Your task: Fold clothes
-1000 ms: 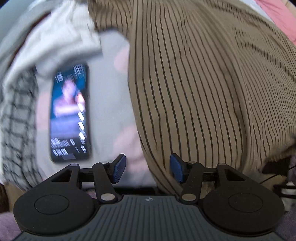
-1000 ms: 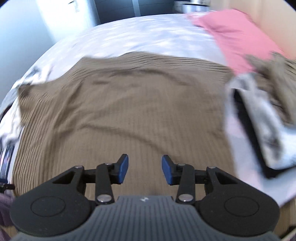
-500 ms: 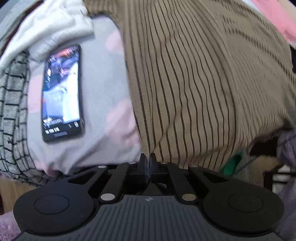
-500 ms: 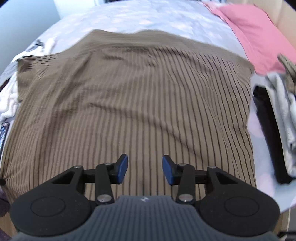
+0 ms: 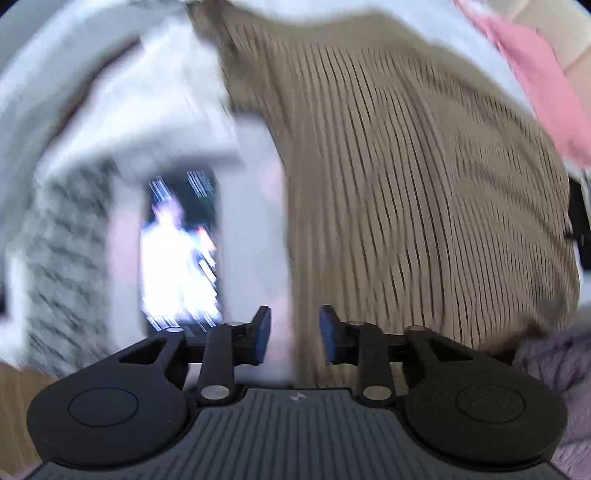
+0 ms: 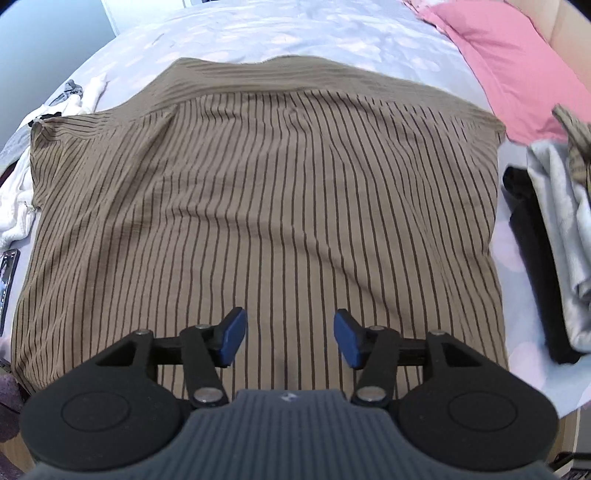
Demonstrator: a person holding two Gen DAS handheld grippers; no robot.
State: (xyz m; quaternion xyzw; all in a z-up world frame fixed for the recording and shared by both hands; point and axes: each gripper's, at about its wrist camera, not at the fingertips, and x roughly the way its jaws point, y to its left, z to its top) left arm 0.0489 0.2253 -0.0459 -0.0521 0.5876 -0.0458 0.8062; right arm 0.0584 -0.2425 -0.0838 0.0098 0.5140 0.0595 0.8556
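A brown shirt with thin dark stripes (image 6: 266,206) lies spread flat on the bed; it also shows in the left wrist view (image 5: 424,206), blurred. My right gripper (image 6: 288,338) is open and empty, hovering over the shirt's near hem. My left gripper (image 5: 293,334) is open and empty at the shirt's left edge, near its lower corner.
A lit phone (image 5: 181,251) lies on the pale bedsheet (image 6: 295,33) left of the shirt, also in the right wrist view (image 6: 7,273). A checked garment (image 5: 62,258) and white clothes (image 6: 18,206) lie left. A folded stack (image 6: 546,251) and pink pillow (image 6: 517,62) lie right.
My left gripper, shut half a second ago at the shirt's edge, has opened and is moving, blurring the view. The right gripper stayed open while its view steadied over the shirt.
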